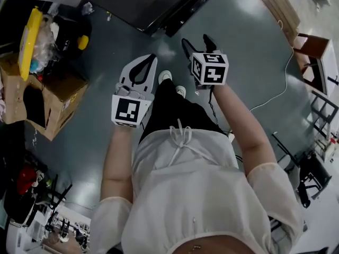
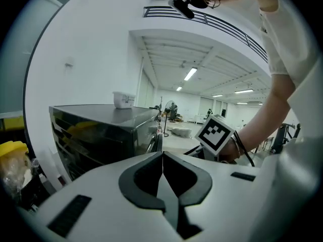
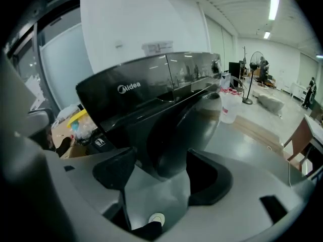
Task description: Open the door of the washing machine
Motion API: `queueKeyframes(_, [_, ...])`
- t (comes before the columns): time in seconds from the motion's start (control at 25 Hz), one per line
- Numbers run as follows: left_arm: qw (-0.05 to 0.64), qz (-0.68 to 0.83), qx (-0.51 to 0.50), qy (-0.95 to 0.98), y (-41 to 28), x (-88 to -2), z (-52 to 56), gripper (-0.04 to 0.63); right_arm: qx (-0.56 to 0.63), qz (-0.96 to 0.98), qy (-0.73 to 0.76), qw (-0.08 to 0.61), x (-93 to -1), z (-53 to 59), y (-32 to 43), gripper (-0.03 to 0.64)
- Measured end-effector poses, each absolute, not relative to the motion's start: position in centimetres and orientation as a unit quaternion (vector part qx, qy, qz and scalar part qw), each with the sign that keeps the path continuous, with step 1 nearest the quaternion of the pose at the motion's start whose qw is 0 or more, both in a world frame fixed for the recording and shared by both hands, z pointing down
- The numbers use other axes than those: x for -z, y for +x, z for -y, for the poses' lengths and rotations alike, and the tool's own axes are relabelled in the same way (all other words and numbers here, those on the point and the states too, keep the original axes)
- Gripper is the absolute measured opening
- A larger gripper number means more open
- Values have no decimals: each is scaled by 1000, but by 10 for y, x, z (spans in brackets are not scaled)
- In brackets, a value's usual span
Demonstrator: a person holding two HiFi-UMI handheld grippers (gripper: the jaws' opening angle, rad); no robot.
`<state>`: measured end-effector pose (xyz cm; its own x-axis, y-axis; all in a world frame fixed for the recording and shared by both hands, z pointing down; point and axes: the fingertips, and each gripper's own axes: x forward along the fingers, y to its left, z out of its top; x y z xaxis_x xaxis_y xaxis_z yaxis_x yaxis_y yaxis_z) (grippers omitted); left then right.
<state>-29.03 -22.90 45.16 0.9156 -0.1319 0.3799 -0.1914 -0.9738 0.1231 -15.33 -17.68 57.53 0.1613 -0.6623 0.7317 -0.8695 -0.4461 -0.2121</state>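
The washing machine (image 3: 151, 92) is a dark front-loader, and its round door (image 3: 176, 135) faces my right gripper. That gripper (image 3: 161, 173) is open; the door shows through the gap between its dark jaws, and nothing is gripped. In the head view the machine (image 1: 143, 1) lies along the top edge, with the right gripper (image 1: 196, 40) pointing at it from just short of it. My left gripper (image 1: 153, 58) hangs beside it, above the floor. In its own view the left gripper (image 2: 162, 168) is shut on nothing, with the machine (image 2: 101, 135) ahead to the left.
Cardboard boxes (image 1: 47, 97) and a yellow lid (image 1: 29, 41) crowd the floor left of the machine. A white cable (image 1: 280, 89) trails over the grey floor at the right, near black chairs (image 1: 318, 115). A clear plastic jug (image 3: 228, 105) stands next to the machine.
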Motion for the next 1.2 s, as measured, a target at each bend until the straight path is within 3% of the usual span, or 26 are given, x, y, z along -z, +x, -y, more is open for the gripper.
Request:
queueKeyframes(0.2, [99,82,-209,969,-285,-486,255,21,-438,476,750,138,-632,211,-141,313])
queueKeyframes(0.36, [71,80,-190,976,-279,-497,266,21,-464,454,749,134,-661,226,-133,285])
queueKeyframes(0.56, [104,86,-221,966,-285,-513,268,21,-492,426,749,127,-683,240,-127,208])
queueKeyframes(0.76, [118,83,-225,964,-288,-523,271,21,-494,429,744,135,-688,244,-131,183])
queueKeyframes(0.84, [118,86,-225,963,-290,-524,274,21,-503,425,743,123,-687,245,-134,131])
queueKeyframes(1.2, [137,92,-203,965,-276,-519,271,21,-527,416,735,95,-687,236,-134,114])
